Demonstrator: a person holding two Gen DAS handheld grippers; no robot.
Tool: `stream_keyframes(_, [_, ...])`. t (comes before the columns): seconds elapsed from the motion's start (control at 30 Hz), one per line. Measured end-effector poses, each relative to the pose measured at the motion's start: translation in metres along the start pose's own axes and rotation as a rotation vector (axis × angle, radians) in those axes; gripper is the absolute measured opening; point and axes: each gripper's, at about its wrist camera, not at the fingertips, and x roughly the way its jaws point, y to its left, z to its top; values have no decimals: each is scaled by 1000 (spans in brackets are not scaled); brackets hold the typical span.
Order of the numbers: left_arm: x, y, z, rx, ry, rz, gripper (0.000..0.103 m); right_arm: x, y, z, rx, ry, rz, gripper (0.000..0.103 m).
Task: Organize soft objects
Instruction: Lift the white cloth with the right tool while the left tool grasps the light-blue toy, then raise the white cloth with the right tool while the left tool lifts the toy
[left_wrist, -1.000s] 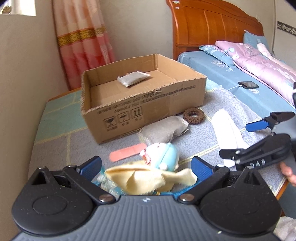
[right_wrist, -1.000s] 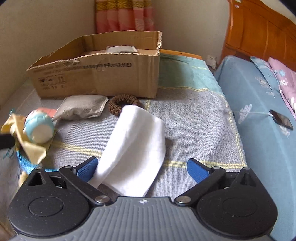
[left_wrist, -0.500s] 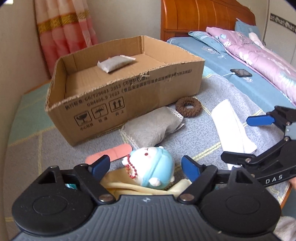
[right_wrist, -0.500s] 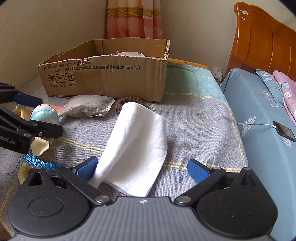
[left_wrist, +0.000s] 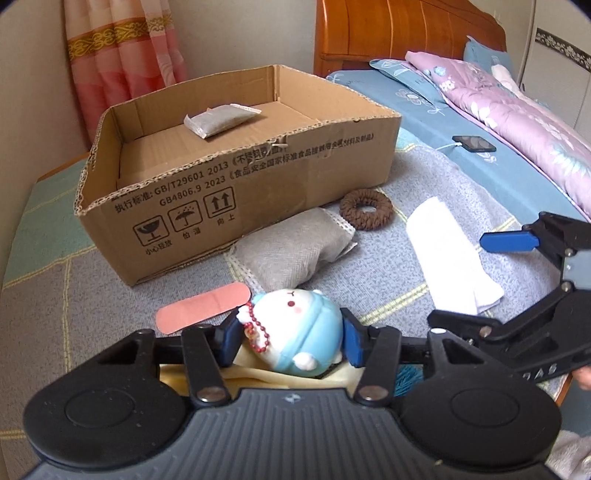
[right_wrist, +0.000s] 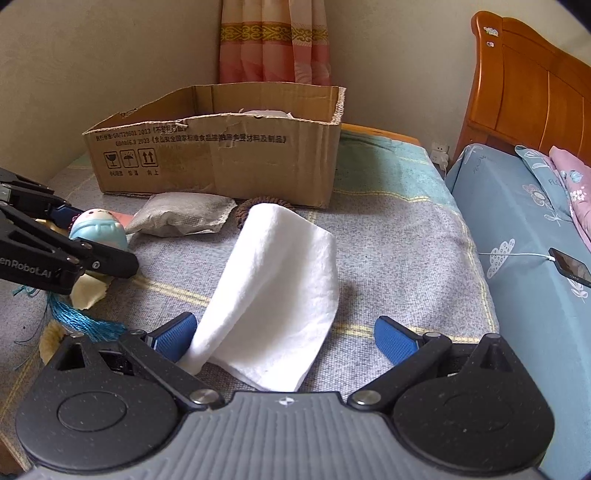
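So the left gripper (left_wrist: 290, 341) has just been closing, and its blue pads (left_wrist: 350, 343) now sit tight against both sides of the little blue-and-white plush toy (left_wrist: 295, 332), squeezing it where it lies on a yellow cloth (left_wrist: 255, 376) on the grey blanket (left_wrist: 92, 295). From the plush, the pink bandage-looking strip (left_wrist: 203, 308) is at about 10 o'clock, the grey pouch (left_wrist: 291, 254) at 12, the brown hair scrunchie (left_wrist: 365, 209) around 1, and the cardboard box (left_wrist: 236, 192) beyond them at 11, with a smaller grey sachet (left_wrist: 221, 120) lying inside it. The right gripper (right_wrist: 286, 338) is spread wide over the near end of the white folded towel (right_wrist: 280, 291); looks like its left pad is touching the towel's edge, hard to be sure.
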Motion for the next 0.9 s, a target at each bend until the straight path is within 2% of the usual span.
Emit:
stream_keyframes(0.2, [0, 1, -1, -6, 1, 1, 53, 9, 11, 7, -22, -16, 48, 103])
stream_keyframes(0.37, [0, 2, 0, -8, 2, 3, 52, 15, 12, 15, -7, -17, 34, 101])
stream_keyframes(0.63, [-1, -1, 1, -6, -1, 5, 51, 7, 9, 15, 25, -14, -20, 71])
stream_keyframes(0.83, [-11, -2, 3, 5, -24, -1, 50, -1, 10, 15, 21, -9, -14, 48])
stream_keyframes(0.9, [-14, -2, 3, 7, -31, 0, 50, -2, 11, 15, 16, -11, -12, 43])
